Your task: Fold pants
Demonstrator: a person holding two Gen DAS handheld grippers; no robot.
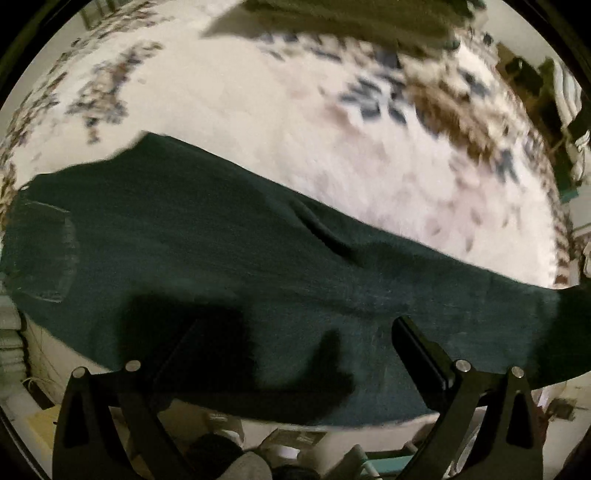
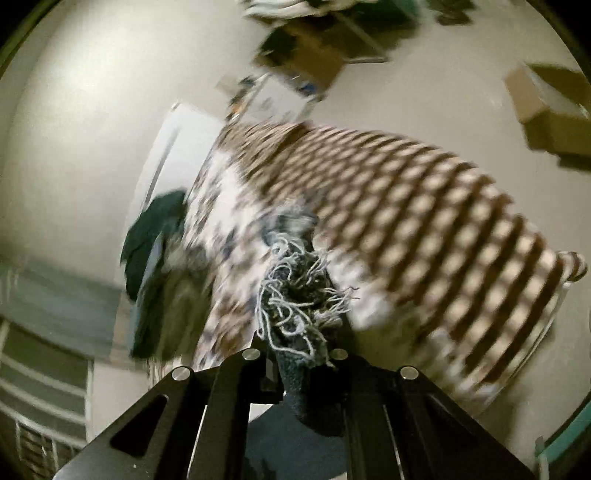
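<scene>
we see left gripper (image 1: 295,354) spread above pants (image 1: 229,251) | right gripper (image 2: 295,350) pinching frayed hem (image 2: 295,295) | patterned blanket (image 1: 295,129) underneath

Patterned bedspread (image 1: 295,122); dark pants (image 1: 221,258) spread flat.

bedspread (image 1: 280,122): white, brown-blue print | cardboard box (image 2: 550,110): on floor | olive cloth (image 1: 354,18): far edge
</scene>
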